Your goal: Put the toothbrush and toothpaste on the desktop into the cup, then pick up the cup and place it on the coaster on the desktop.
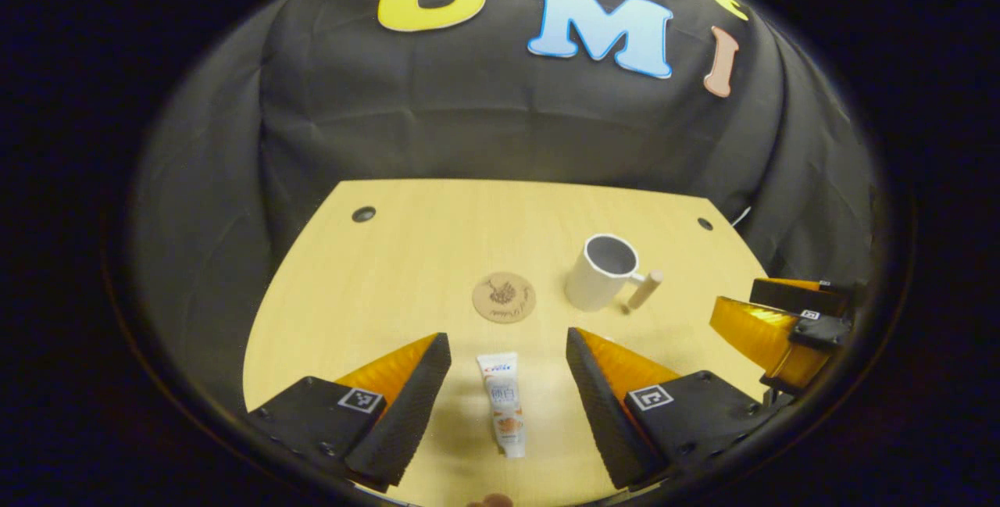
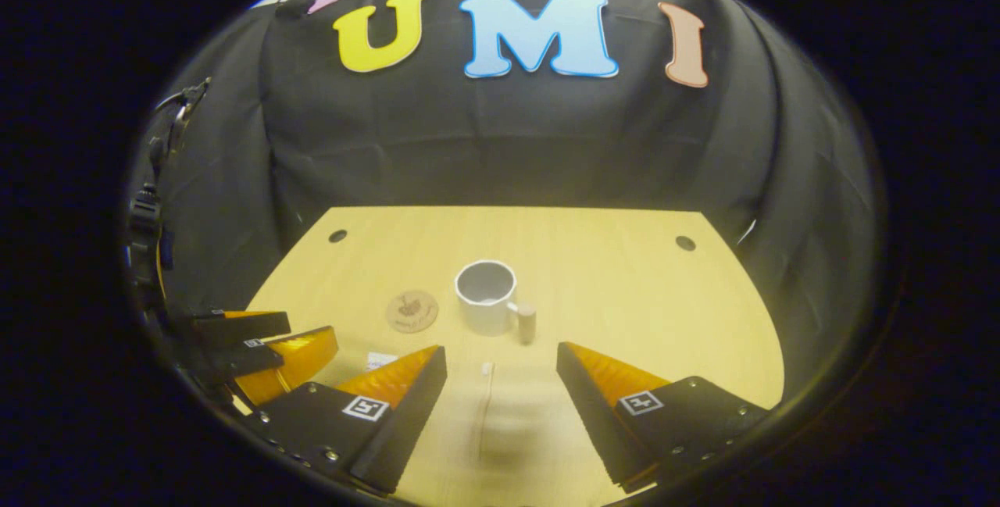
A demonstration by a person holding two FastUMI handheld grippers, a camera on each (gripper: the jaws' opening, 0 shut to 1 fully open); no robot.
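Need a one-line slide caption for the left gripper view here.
Open left tool straddles the toothpaste lying on the desktop, with coaster and empty white cup beyond.

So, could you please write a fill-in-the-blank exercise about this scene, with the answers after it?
1. The toothpaste tube lies flat between the open fingers of the ___ claw.
2. The white cup stands upright with nothing ___ it.
3. The round coaster has ___ resting on it.
4. The toothbrush lies on the desktop in front of the ___ claw.

Answers: left; inside; nothing; right
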